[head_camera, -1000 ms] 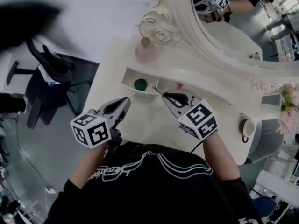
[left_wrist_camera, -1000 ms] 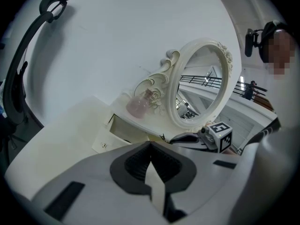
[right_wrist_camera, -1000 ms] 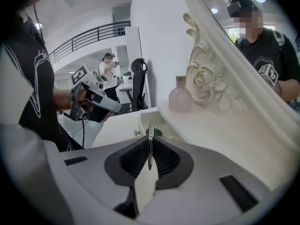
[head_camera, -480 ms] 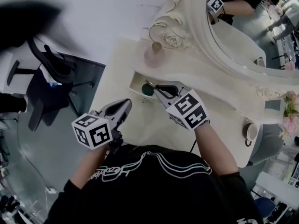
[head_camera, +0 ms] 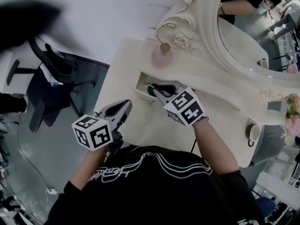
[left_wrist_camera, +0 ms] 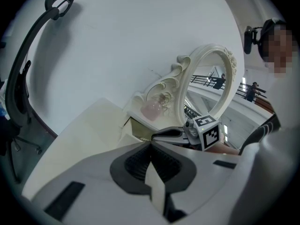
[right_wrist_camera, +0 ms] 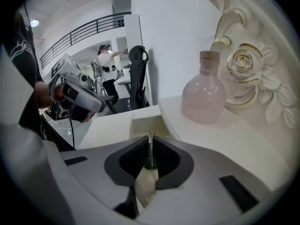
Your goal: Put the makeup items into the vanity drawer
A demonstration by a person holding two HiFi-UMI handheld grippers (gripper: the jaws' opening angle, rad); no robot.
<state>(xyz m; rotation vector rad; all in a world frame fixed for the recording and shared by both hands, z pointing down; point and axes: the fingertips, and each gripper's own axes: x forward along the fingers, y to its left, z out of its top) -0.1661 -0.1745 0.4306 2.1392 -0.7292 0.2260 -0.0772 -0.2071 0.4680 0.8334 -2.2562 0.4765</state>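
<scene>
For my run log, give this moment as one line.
right gripper: shut on thin stick, at open drawer | left gripper: shut, empty | pink bottle: on vanity shelf

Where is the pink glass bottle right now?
Head view, upper centre: the pink bottle stands at the left end of the vanity's raised shelf, beside the mirror frame's carved rose and just behind the open drawer.

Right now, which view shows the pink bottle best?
The right gripper view: the pink bottle stands close and whole. The head view shows it small from above; the left gripper view shows it small and distant.
</scene>
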